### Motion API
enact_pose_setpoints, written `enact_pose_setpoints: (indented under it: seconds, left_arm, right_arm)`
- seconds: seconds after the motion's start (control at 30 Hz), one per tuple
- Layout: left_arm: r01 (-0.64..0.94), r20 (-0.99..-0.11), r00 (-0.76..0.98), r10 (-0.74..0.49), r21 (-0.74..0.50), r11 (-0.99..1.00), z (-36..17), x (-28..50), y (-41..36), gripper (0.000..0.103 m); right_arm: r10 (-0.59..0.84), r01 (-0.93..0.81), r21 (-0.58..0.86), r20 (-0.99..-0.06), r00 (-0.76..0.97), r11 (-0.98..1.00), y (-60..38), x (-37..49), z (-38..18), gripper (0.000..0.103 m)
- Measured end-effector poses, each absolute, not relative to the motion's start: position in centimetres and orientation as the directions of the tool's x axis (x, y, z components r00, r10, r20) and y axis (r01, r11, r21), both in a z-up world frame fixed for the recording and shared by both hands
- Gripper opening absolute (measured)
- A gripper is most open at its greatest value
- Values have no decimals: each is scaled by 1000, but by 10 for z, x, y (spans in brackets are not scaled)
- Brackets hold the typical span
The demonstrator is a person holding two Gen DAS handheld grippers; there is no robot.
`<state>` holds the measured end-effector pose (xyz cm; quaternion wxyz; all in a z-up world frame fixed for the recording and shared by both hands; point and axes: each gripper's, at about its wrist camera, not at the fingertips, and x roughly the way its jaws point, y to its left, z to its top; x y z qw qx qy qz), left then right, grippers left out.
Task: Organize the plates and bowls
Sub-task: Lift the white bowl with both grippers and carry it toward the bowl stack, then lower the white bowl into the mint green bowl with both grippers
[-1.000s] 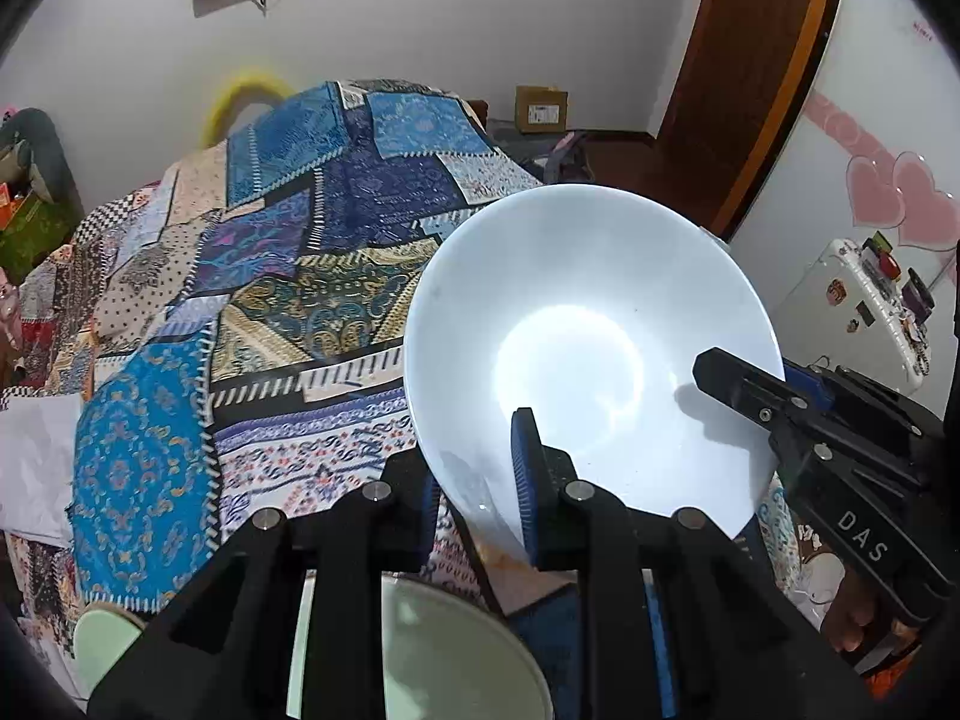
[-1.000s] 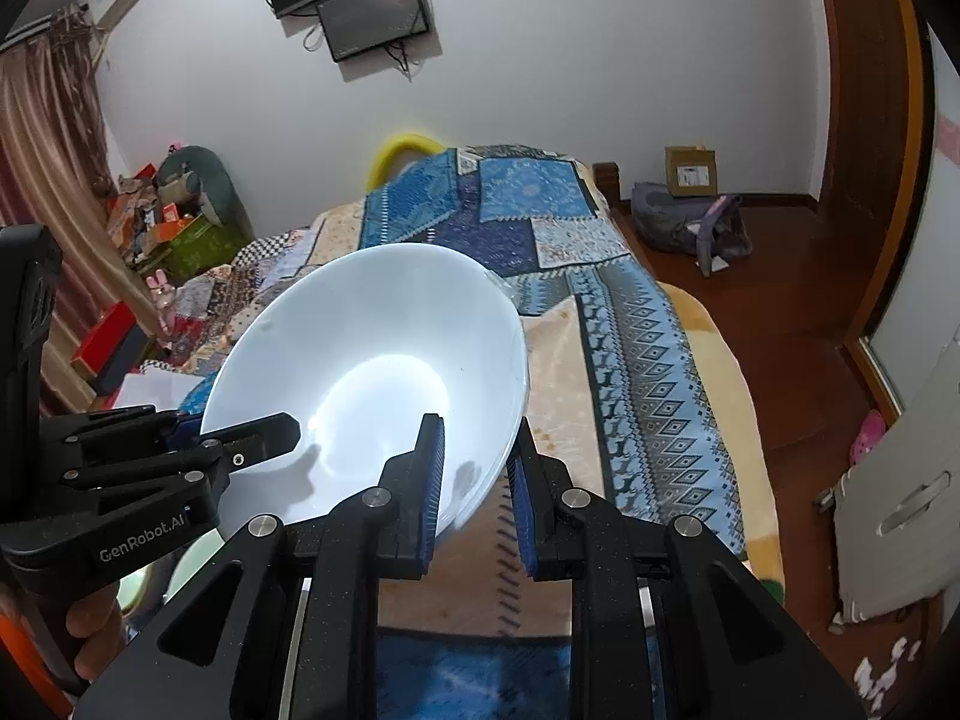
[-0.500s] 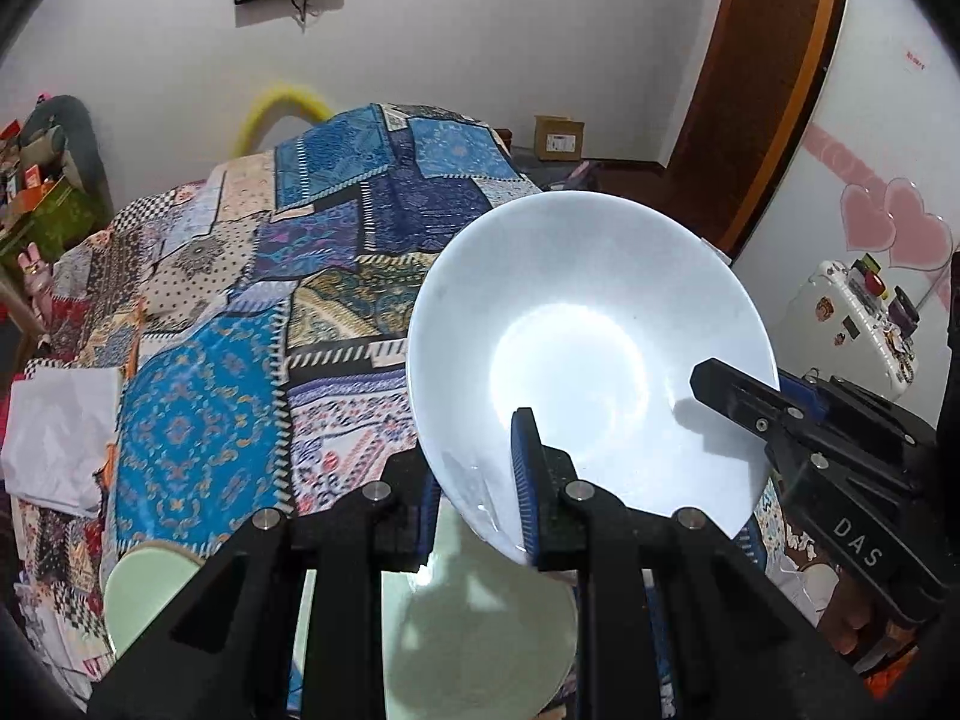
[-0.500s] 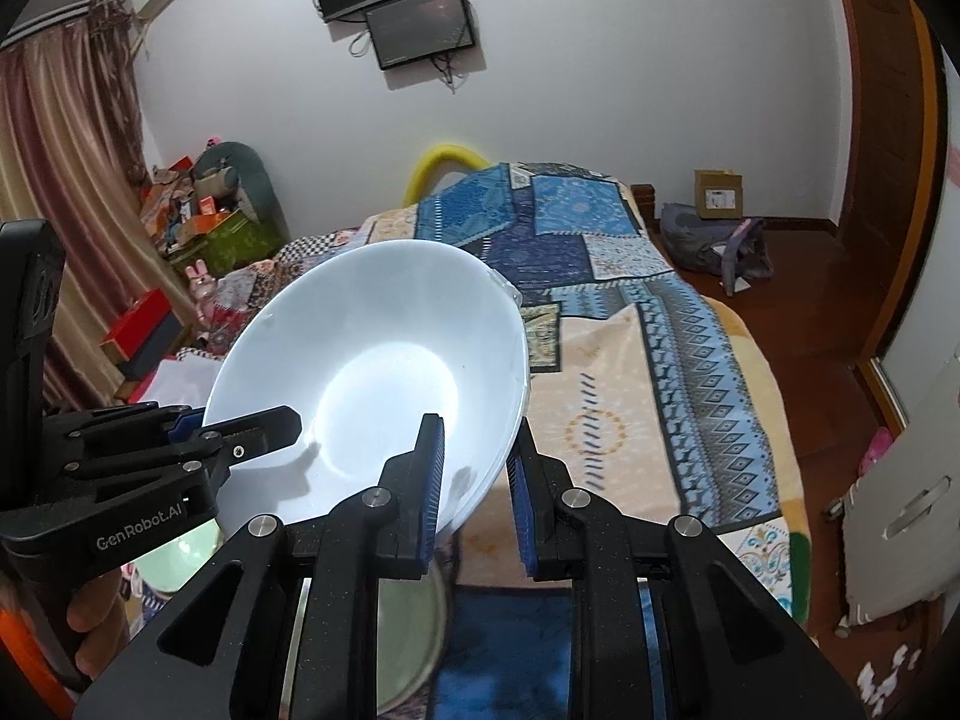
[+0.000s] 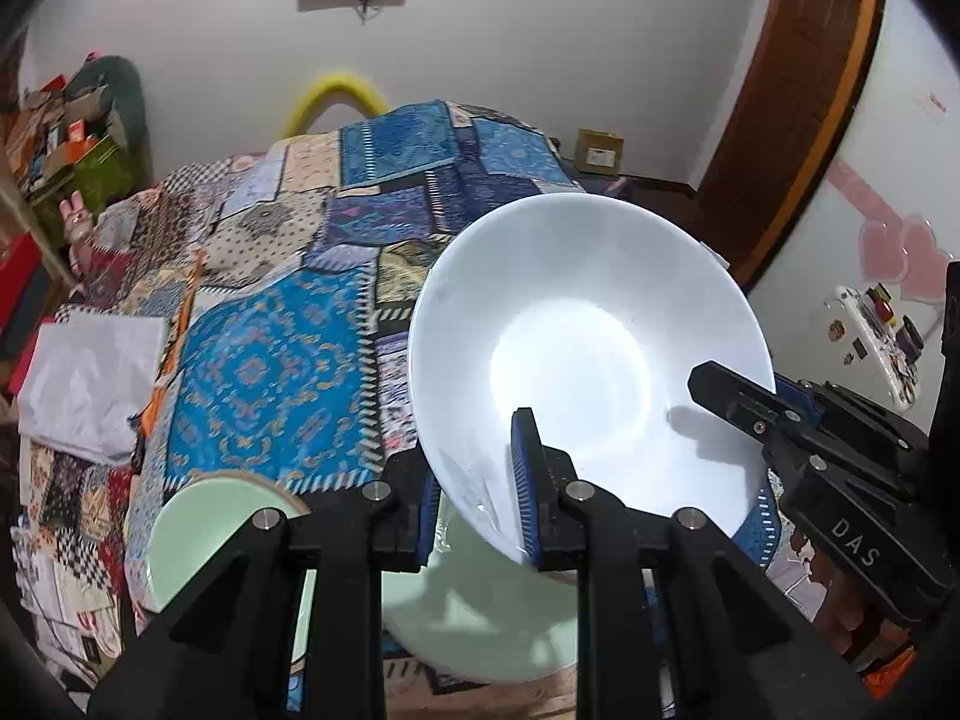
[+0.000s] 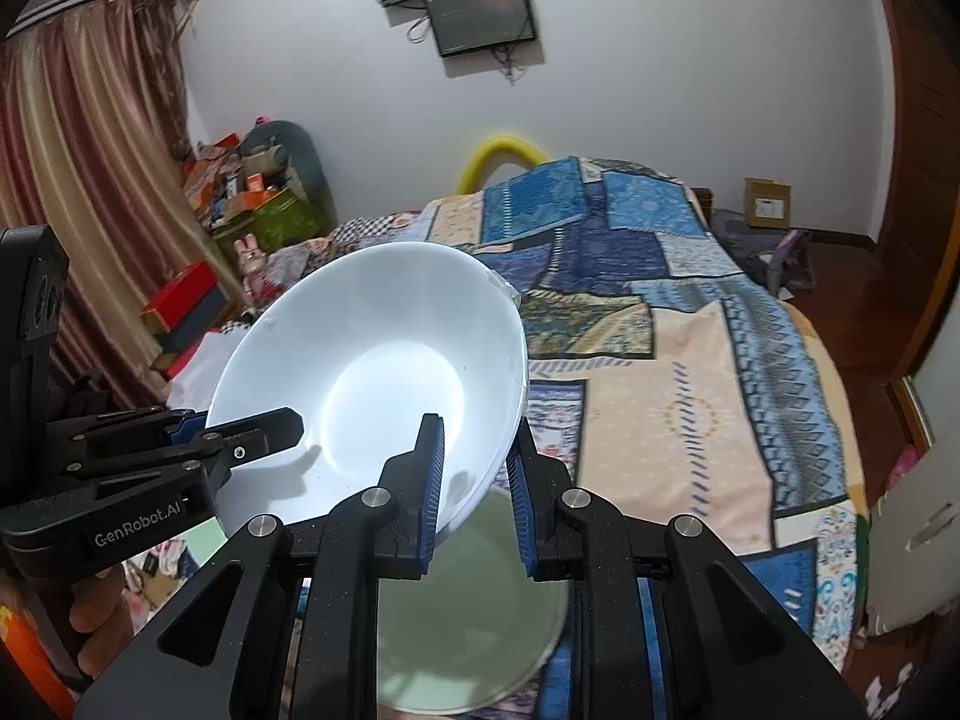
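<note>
A large white bowl [image 5: 588, 360] is held in the air between both grippers, above the bed. My left gripper [image 5: 477, 492] is shut on its near rim. My right gripper [image 6: 474, 474] is shut on the opposite rim of the same bowl [image 6: 372, 372]; it also shows at the right of the left wrist view [image 5: 738, 396], and the left gripper shows at the left of the right wrist view [image 6: 258, 426]. Below the bowl lies a pale green plate [image 5: 480, 618], also in the right wrist view [image 6: 480, 612]. A pale green bowl [image 5: 210, 540] sits to its left.
The patchwork bedspread [image 5: 270, 360] covers the bed. White folded cloth [image 5: 90, 384] lies at the bed's left edge. Boxes and clutter [image 6: 252, 192] stand by the curtain. A wooden door [image 5: 780, 120] is at right, a cardboard box [image 6: 765, 204] on the floor.
Both grippers, still holding the white bowl, have tilted and drawn back; more of the green plate and the green bowl below have come into view.
</note>
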<state>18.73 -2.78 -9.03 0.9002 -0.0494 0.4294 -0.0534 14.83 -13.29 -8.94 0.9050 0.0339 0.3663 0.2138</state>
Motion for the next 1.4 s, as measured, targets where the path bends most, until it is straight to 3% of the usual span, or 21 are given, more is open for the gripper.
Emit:
enact_pose_setpoints:
  seconds: [0.83, 1.4]
  left_arm:
    - [-97, -780, 624, -46, -136, 986, -106, 125, 74, 21]
    - [-197, -830, 558, -31, -168, 966, -152, 119, 131, 21]
  right_arm:
    - [524, -491, 261, -665, 533, 831, -40, 124, -108, 19]
    - [547, -526, 299, -728, 413, 796, 7, 130, -149, 19]
